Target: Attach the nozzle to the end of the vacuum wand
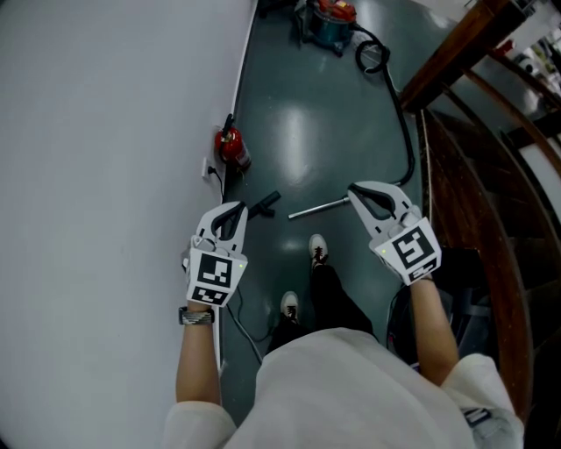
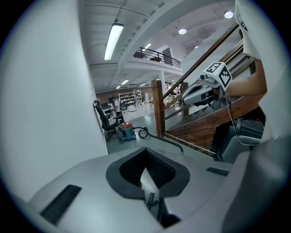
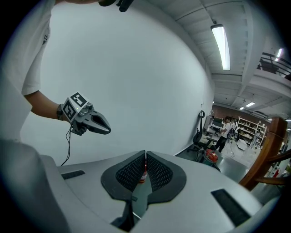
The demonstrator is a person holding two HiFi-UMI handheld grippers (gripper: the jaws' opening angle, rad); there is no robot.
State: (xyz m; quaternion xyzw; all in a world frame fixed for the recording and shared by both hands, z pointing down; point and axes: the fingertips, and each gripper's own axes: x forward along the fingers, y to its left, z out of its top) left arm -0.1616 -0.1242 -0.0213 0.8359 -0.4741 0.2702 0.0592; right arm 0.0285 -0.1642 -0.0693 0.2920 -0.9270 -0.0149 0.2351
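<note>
The silver vacuum wand (image 1: 317, 209) lies on the dark green floor ahead of my feet, joined to a black hose (image 1: 408, 140). The black nozzle (image 1: 264, 205) lies on the floor just left of the wand's free end, apart from it. My left gripper (image 1: 235, 209) hovers above the floor beside the nozzle, shut and empty. My right gripper (image 1: 358, 189) hovers over the wand's hose end, also shut and empty. In the left gripper view the pads (image 2: 157, 170) meet, and the right gripper (image 2: 200, 93) shows beyond. In the right gripper view the pads (image 3: 157, 170) touch too.
A white wall (image 1: 105, 131) runs along the left. A small red canister (image 1: 230, 145) stands at its foot. The vacuum body (image 1: 329, 22) sits far ahead. Wooden stairs and a railing (image 1: 473, 53) close off the right side. An office chair (image 2: 105, 120) stands by the vacuum.
</note>
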